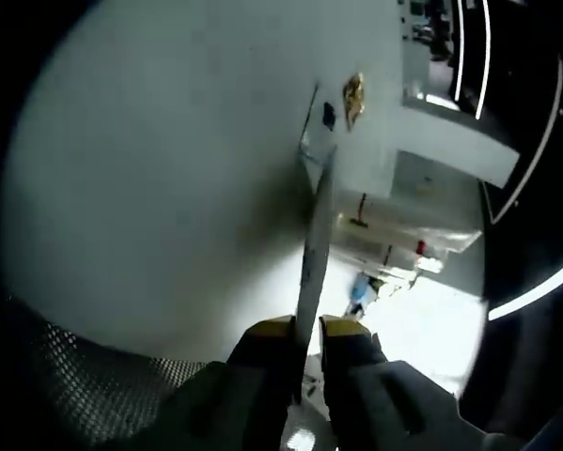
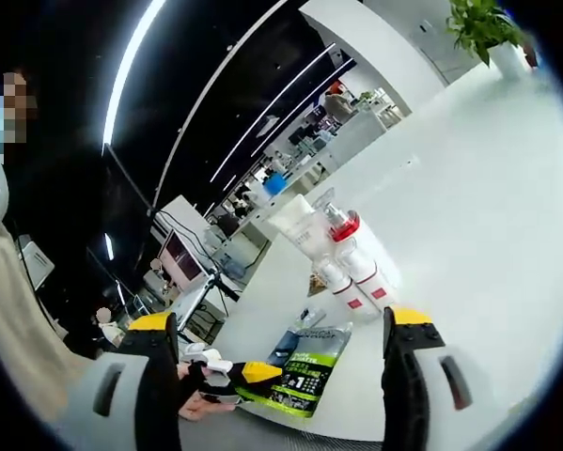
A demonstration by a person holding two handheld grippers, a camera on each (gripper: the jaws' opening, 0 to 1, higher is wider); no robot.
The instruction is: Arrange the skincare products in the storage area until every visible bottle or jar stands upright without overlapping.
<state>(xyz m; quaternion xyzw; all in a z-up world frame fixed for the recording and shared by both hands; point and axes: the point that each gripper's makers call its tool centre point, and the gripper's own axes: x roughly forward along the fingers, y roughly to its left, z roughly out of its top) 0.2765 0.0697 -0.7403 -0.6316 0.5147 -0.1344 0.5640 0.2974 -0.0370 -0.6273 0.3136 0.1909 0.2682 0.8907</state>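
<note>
White table (image 2: 469, 216) runs from centre to upper right of the right gripper view, open office behind. Bottles (image 2: 354, 258) stand mid-frame; green sachet (image 2: 304, 371) lies low centre. Your right gripper (image 2: 281, 343) hangs wide open. Your left gripper (image 1: 306, 331) pinches a thin flat packet (image 1: 315, 235), probably a sachet edge-on.

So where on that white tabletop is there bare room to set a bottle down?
The white tabletop lies bare beyond the red-capped bottles, out toward the potted plant. It is crowded near the right gripper, where the green sachet lies beside the bottles.
</note>
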